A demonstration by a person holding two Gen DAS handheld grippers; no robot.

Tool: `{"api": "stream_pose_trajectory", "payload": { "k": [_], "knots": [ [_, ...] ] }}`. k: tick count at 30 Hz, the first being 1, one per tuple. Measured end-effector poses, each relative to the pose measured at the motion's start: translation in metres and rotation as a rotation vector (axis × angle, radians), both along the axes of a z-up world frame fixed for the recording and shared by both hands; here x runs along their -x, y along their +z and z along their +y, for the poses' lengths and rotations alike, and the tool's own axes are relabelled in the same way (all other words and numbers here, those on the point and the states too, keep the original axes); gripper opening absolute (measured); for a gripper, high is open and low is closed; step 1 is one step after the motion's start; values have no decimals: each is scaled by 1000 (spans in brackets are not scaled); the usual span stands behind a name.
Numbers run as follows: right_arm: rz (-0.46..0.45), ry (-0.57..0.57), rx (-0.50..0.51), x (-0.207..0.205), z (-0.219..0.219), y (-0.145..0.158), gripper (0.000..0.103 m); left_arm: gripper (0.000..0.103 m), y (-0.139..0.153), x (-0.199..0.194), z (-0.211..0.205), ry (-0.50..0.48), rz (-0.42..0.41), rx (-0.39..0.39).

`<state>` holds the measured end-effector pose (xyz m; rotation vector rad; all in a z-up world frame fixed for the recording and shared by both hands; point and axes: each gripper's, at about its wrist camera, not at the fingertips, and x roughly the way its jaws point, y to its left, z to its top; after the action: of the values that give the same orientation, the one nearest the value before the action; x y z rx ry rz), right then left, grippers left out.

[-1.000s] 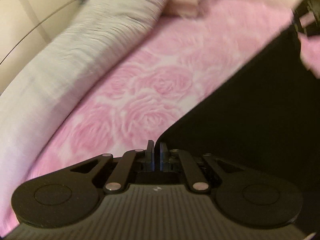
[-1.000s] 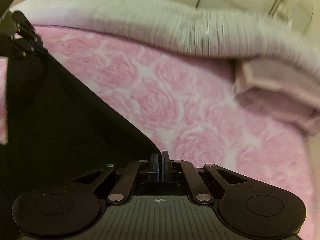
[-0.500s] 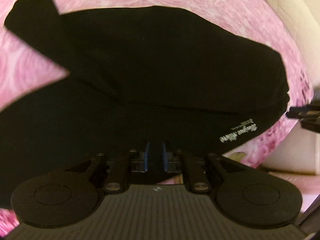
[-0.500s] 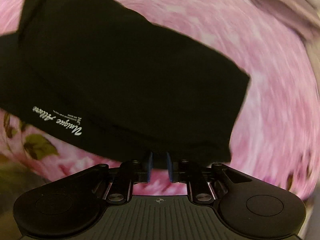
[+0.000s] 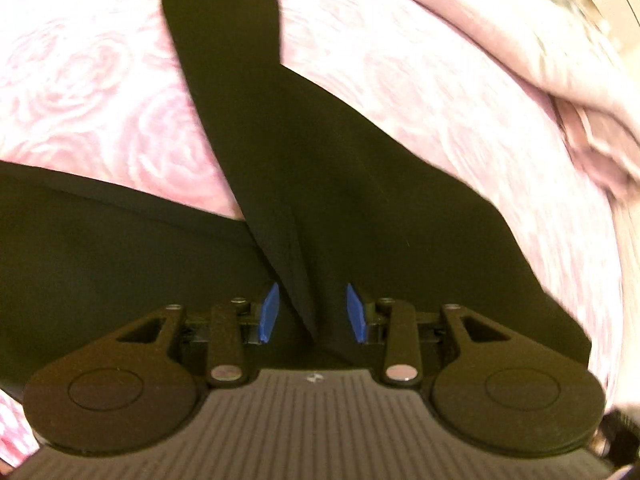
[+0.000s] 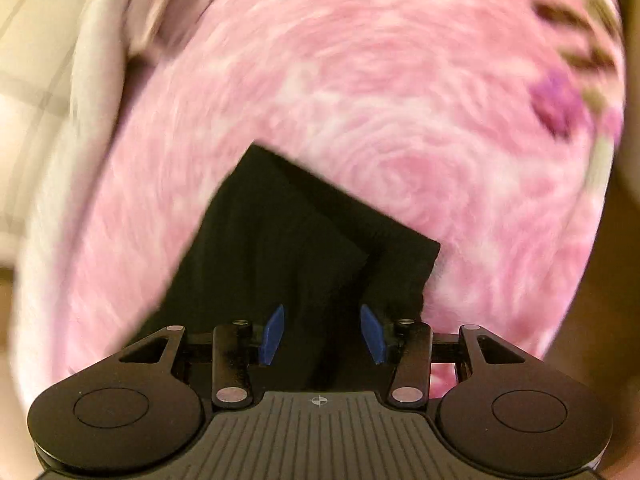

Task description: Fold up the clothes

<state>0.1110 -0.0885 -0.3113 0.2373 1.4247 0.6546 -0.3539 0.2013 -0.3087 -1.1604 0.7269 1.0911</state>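
Both grippers letting go of the black garment

The left gripper (image 5: pixel 312 314) and right gripper (image 6: pixel 322 334) have just been opening, blue pads clear of the black garment (image 5: pixel 320 184) between them; it lies on the pink rose blanket (image 5: pixel 100 92), apparently released after a fold

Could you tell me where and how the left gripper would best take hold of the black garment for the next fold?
Probably at the raised fold ridge of the black garment running between the open jaws of the left gripper, which have just been opening. Come from above and close across the ridge: it stands proud of the pink rose blanket, whereas the flat panels offer no edge.
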Motion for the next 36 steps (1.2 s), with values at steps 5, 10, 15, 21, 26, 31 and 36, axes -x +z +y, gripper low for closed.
{"api": "stream_pose_trajectory", "payload": {
  "k": [5,10,15,21,26,31,36],
  "knots": [
    [43,-72,-78,-28,-5,-8,47,33,1,3,-5,69,-20,-5],
    [55,-65,-74,-40,-4,-15,47,36,-2,6,-15,128,-44,7],
    [67,-61,-90,-46,-7,-19,47,40,-12,2,-4,144,-57,4],
    [36,-56,-115,-48,-4,-21,46,32,-31,0,20,102,49,-36],
    [-47,10,-98,-51,3,-8,11,1,-12,4,9,6,94,-153],
    [-126,76,-159,-53,-7,18,9,1,31,28,-47,26,58,-303],
    [-127,122,-60,-49,-15,6,9,2,2,43,-100,33,134,-207]
  ]
}}
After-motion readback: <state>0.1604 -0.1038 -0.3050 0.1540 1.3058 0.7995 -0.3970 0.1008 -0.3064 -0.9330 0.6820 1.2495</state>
